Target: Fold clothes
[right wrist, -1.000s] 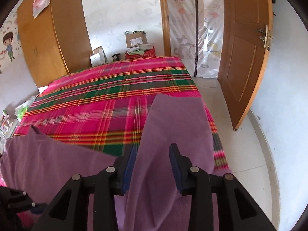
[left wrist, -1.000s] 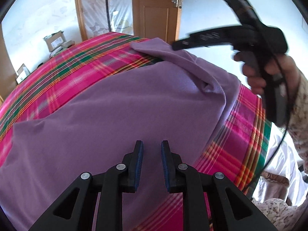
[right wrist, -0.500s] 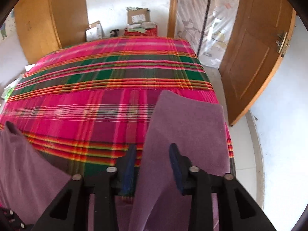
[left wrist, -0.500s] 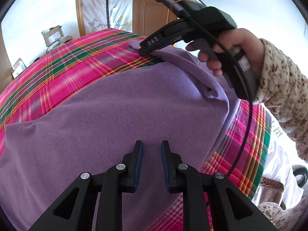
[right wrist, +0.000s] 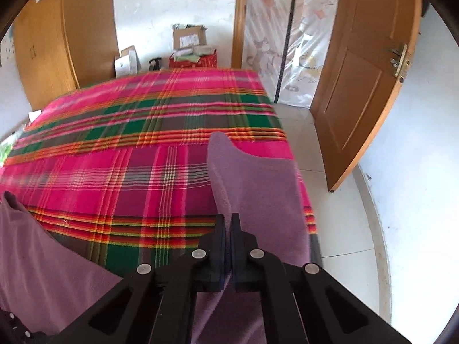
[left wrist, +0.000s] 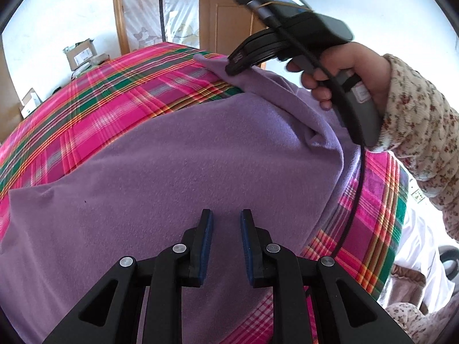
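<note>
A purple garment (left wrist: 200,157) lies spread over a bed with a pink and green plaid cover (left wrist: 100,109). My left gripper (left wrist: 226,215) hovers over the garment's middle, open by a narrow gap, with nothing between its blue pads. In the right wrist view my right gripper (right wrist: 228,218) has its jaws closing tight, pads pinching the raised edge of the purple sleeve (right wrist: 258,186) near the bed's right side. The left wrist view shows the same right gripper (left wrist: 232,67) at the far sleeve tip, held by a hand (left wrist: 344,68) in a floral cuff.
The bed's right edge (right wrist: 309,209) drops to a tiled floor (right wrist: 344,200). A wooden door (right wrist: 367,86) stands ajar beyond it. Cardboard boxes (right wrist: 189,37) sit past the bed's far end, and a wooden wardrobe (right wrist: 57,43) stands at the left.
The right gripper has moved forward along the sleeve and its jaws have gone from wide open to shut on the sleeve's edge, which now stands up. The left gripper has stayed put.
</note>
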Action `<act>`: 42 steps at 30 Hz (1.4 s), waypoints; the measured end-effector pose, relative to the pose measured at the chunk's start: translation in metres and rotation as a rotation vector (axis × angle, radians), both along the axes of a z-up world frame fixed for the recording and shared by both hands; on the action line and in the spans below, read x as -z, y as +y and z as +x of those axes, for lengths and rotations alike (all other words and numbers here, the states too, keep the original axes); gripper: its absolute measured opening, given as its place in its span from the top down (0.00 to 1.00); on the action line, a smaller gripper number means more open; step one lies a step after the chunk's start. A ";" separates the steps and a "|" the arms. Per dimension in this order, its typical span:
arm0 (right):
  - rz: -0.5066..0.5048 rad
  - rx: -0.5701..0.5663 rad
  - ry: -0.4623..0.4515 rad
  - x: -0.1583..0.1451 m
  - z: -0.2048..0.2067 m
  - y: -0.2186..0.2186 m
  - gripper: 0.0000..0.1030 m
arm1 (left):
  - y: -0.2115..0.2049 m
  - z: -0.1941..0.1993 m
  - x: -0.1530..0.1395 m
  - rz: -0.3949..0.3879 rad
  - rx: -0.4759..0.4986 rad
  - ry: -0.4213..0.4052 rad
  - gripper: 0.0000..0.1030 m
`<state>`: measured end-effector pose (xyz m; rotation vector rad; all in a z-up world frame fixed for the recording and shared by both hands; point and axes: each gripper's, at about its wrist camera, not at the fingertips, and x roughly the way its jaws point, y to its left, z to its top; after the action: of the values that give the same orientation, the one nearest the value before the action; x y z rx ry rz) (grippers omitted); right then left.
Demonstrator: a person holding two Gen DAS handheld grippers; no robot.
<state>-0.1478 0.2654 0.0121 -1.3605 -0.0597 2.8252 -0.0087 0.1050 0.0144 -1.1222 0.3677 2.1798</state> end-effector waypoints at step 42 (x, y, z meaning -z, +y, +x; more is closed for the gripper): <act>-0.286 0.278 0.190 -0.029 0.083 0.120 0.97 | 0.143 0.000 -0.008 -0.136 0.043 0.044 0.61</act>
<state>-0.0647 0.3855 0.0414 -1.0284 0.5104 2.7796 -0.0084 0.2477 0.0225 -1.1300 0.5614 2.1712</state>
